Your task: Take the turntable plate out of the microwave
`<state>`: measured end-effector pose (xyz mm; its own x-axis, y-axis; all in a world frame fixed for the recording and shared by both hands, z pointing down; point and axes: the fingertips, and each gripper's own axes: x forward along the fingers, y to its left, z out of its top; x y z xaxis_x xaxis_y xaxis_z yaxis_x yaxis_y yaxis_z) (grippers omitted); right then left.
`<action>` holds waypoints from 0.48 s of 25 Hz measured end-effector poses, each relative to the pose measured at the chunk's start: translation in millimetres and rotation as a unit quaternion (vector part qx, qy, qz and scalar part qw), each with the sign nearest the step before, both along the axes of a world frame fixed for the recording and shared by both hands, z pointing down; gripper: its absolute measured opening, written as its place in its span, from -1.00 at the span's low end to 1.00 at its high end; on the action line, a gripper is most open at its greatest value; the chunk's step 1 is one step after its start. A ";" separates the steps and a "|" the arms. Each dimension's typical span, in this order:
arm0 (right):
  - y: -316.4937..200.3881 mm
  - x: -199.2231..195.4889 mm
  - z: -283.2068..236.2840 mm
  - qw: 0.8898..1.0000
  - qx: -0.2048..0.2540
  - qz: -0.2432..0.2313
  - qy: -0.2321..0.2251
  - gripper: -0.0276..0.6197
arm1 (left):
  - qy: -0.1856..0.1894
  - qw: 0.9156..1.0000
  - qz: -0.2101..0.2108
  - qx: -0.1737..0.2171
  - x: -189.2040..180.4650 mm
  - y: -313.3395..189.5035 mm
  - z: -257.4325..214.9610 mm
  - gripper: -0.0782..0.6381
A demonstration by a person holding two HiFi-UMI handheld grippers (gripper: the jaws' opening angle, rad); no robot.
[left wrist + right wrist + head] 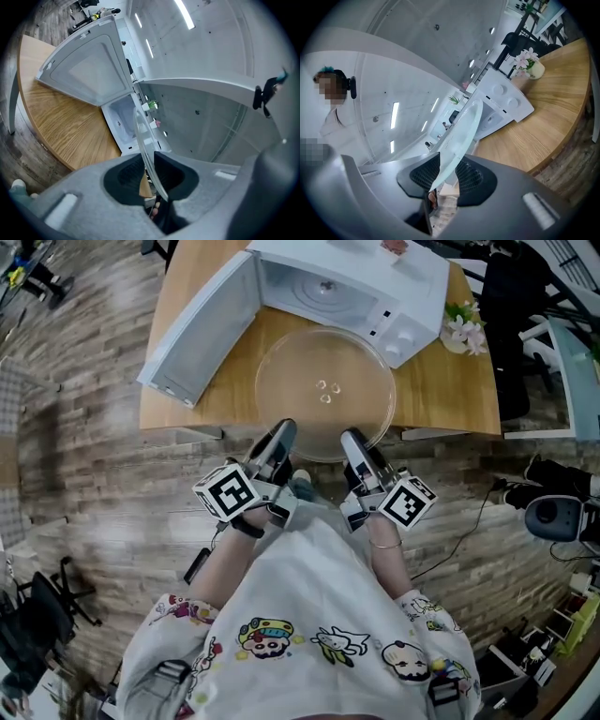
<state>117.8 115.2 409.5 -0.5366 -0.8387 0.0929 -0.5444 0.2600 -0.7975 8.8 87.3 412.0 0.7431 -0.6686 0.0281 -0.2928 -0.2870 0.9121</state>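
**Both tongs carrying the glass plate clear of the oven.** The turntable plate (pixel 323 390) is lying outside the microwave (pixel 375 277), over the bench (pixel 450 390) in front of the open door (pixel 202 329). Its near rim is overhanging the bench edge toward the person. The left tongs (pixel 281 432) and the right tongs (pixel 352 442) are each pinching that near rim, side by side; each gripper view is showing the glass edge running between the pads. Judged from this, the withdrawal from the cavity is done and the carrying or setting-down step is in hand. The next move is calling for both hands travelling together, the plate kept level, and release only once the glass is resting fully on the wood.
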 end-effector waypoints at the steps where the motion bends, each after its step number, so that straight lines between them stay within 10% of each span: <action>1: -0.7 -1.1 -2.2 1.000 0.001 0.000 0.000 -0.55 | -0.002 1.000 0.003 0.000 -1.0 -0.8 -1.8 -0.61; 12: -11.8 -14.0 -15.4 1.000 0.003 0.000 -0.002 -0.55 | -0.007 1.000 0.010 0.003 -13.5 -12.0 -14.5 -0.61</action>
<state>103.8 103.3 394.1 -0.5362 -0.8397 0.0859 -0.5412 0.2639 -0.7984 -4.7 75.4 397.6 0.7558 -0.6539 0.0345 -0.2988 -0.2975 0.9067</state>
